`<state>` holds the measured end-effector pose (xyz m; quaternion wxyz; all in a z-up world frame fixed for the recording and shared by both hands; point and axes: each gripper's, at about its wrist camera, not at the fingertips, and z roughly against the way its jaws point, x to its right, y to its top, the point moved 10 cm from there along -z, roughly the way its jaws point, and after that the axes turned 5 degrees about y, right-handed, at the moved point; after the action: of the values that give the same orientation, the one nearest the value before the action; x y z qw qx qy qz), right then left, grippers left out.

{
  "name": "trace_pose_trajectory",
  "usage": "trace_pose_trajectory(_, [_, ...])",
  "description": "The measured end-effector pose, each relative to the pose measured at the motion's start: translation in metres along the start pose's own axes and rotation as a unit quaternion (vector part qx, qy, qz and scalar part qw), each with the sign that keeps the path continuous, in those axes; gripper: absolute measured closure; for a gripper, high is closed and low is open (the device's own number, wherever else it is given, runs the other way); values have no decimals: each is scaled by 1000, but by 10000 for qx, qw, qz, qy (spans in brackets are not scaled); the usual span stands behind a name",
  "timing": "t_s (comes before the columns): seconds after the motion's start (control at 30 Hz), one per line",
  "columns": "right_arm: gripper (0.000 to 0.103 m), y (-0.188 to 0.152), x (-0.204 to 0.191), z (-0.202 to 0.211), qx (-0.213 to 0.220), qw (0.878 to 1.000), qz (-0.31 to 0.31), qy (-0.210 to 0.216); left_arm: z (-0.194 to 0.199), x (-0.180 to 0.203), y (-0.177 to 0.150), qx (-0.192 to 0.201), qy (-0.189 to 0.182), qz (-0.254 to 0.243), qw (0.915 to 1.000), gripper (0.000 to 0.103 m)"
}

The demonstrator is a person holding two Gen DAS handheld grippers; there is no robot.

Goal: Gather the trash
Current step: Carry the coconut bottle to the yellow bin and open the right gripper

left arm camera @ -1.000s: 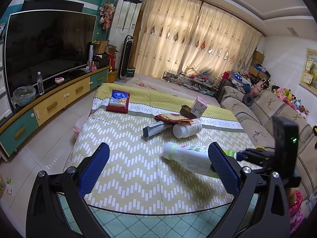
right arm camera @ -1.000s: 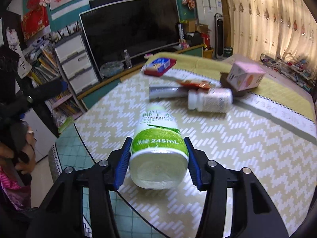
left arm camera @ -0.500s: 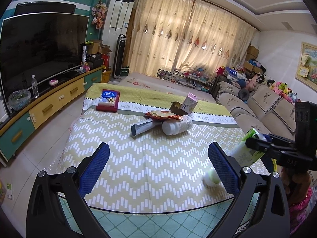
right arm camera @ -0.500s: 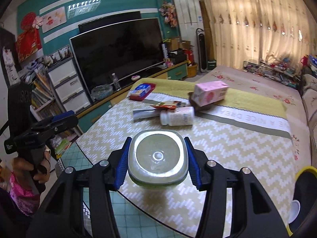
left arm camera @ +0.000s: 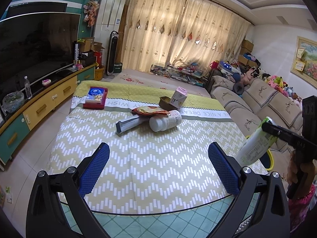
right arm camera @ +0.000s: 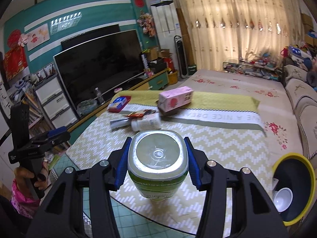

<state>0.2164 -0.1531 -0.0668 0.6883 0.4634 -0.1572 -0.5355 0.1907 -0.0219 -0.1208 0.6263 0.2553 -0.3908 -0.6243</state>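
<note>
- The green-and-white plastic drink bottle (right arm camera: 157, 164) is clamped base-first between the blue pads of the right tool (right arm camera: 157, 165), lifted clear of the counter (right arm camera: 227, 148).
- The yellow-rimmed dark bin (right arm camera: 295, 186), lower right of that tool, already holds a small white cup (right arm camera: 282, 197).
- The left tool (left arm camera: 158, 170) is held wide apart and empty.
- Ahead of it, a white pill bottle (left arm camera: 166, 120), red snack wrapper (left arm camera: 149, 111), grey flat box (left arm camera: 128, 124) and pink carton (left arm camera: 179, 97) are left to be collected.
</note>
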Motion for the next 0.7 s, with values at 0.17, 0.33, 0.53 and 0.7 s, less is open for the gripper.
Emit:
trace_pose_trajectory(0.17, [54, 12, 41, 26, 254, 9985, -207, -436, -6, 10, 1, -38, -47, -60, 10000, 5])
trace_pose_trajectory(0.33, [54, 17, 103, 60, 486, 9911, -513, -1127, -16, 20, 1, -120, -101, -117, 9998, 5])
trace_pose_trajectory(0.53, [54, 2, 199, 93, 575, 9678, -1052, -2214, -35, 37, -2, -274, -169, -225, 9992, 5])
trace_pose_trajectory(0.7, [54, -33, 273, 86, 275, 9489, -1628, -2689, -49, 52, -5, -378, -211, -327, 9985, 5])
